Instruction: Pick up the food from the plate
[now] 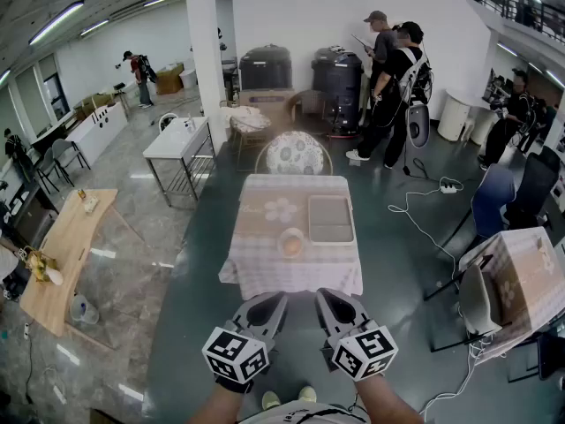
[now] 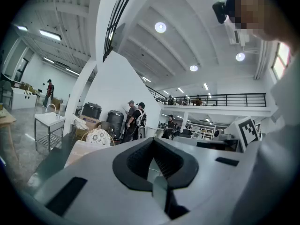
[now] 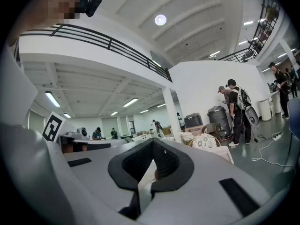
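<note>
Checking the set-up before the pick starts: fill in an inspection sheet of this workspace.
Surface: table under a checked cloth, ahead of both grippers.
Job's things: plate holding a round piece of food, near the table's front edge; not yet picked up.
Clutter: grey tray beside the plate, nothing seen on it.
Grippers: left gripper and right gripper both shut and empty, short of the table.
Cables: white cable and power strip on the floor, right of the table.
Surroundings: patterned chair at the far end; people standing beyond; wooden table at left.
</note>
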`<act>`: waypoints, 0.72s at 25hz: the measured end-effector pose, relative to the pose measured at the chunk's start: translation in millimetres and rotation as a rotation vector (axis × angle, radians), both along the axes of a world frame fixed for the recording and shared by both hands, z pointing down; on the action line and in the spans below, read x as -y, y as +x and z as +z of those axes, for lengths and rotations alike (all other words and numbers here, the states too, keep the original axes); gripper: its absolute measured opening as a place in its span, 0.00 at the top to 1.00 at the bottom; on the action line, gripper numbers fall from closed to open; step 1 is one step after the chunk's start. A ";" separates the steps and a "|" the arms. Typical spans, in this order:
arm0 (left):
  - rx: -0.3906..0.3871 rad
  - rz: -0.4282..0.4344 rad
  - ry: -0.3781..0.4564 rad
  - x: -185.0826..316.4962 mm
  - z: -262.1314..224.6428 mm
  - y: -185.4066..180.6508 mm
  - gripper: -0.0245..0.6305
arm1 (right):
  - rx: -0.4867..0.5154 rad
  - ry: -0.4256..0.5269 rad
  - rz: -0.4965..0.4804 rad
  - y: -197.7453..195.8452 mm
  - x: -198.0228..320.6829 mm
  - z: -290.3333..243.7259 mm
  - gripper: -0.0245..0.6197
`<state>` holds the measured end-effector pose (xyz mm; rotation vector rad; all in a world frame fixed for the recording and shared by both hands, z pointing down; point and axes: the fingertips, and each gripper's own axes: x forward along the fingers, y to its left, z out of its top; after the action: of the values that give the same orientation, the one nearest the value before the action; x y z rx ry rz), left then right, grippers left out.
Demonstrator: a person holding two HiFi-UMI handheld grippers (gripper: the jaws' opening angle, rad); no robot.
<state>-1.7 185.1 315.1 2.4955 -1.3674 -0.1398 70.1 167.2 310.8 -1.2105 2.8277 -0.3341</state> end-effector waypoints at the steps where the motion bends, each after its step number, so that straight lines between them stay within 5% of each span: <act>1: 0.002 -0.002 -0.001 0.2 1.0 1.2 0.95 | 0.001 -0.001 -0.003 0.9 0.6 0.9 0.94; 18: 0.019 -0.036 -0.028 8.7 16.8 19.7 0.95 | 0.072 -0.056 -0.080 17.3 10.3 14.5 0.94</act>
<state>18.0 176.3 331.9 2.4565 -1.4132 -0.1041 87.3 156.9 325.3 -1.0735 2.8275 -0.4546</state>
